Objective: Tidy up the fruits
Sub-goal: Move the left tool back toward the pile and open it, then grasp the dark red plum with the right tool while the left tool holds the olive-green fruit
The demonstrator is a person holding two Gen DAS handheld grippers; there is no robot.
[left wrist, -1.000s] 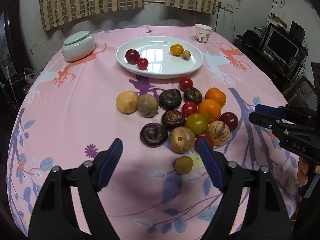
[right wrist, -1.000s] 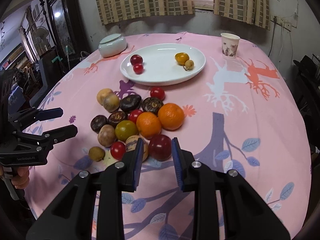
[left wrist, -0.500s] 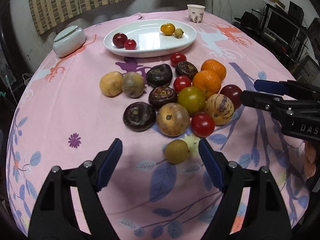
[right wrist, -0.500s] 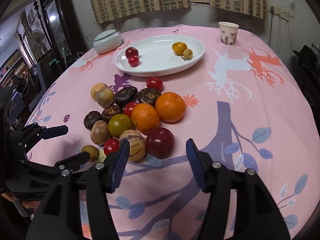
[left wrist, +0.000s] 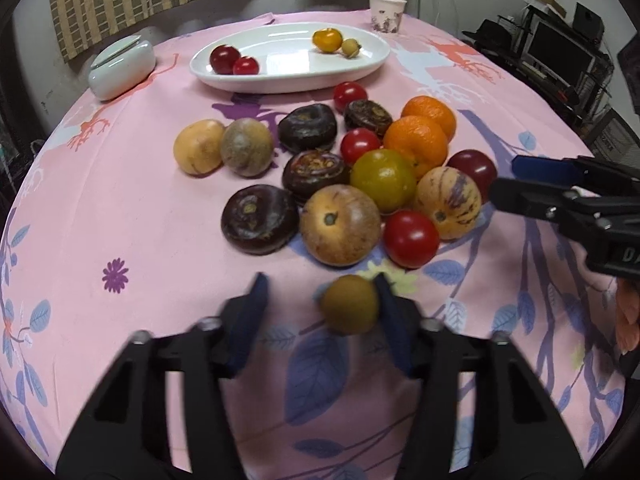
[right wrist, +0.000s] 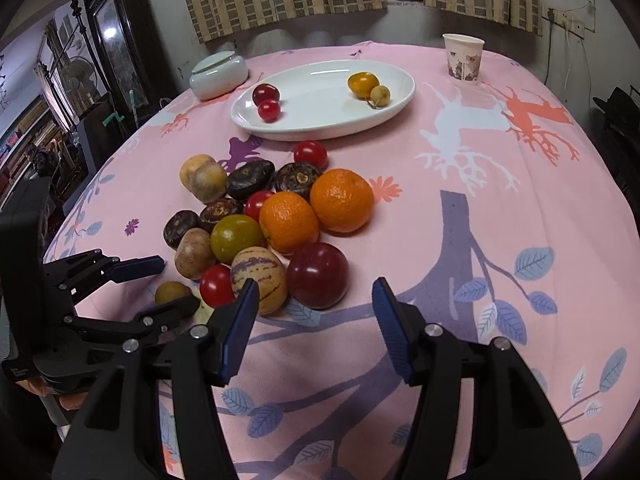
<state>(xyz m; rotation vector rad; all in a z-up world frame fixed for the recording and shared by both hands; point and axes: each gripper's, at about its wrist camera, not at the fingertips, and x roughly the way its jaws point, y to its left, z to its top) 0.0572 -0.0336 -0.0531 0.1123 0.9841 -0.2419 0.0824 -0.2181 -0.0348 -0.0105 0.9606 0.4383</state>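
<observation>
L gripper [left wrist: 320,300] closing round small brown fruit [left wrist: 350,304]; R gripper [right wrist: 314,300] apart, empty.

Both wrist cameras looked steeply down, close over the fruit pile [left wrist: 360,176]; the left view from its near-left, the right from its near-right; both shared the white plate [right wrist: 400,100] beyond.

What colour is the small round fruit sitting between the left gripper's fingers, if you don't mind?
The small fruit is a dull olive-brown; the left wrist view shows it best.
</observation>
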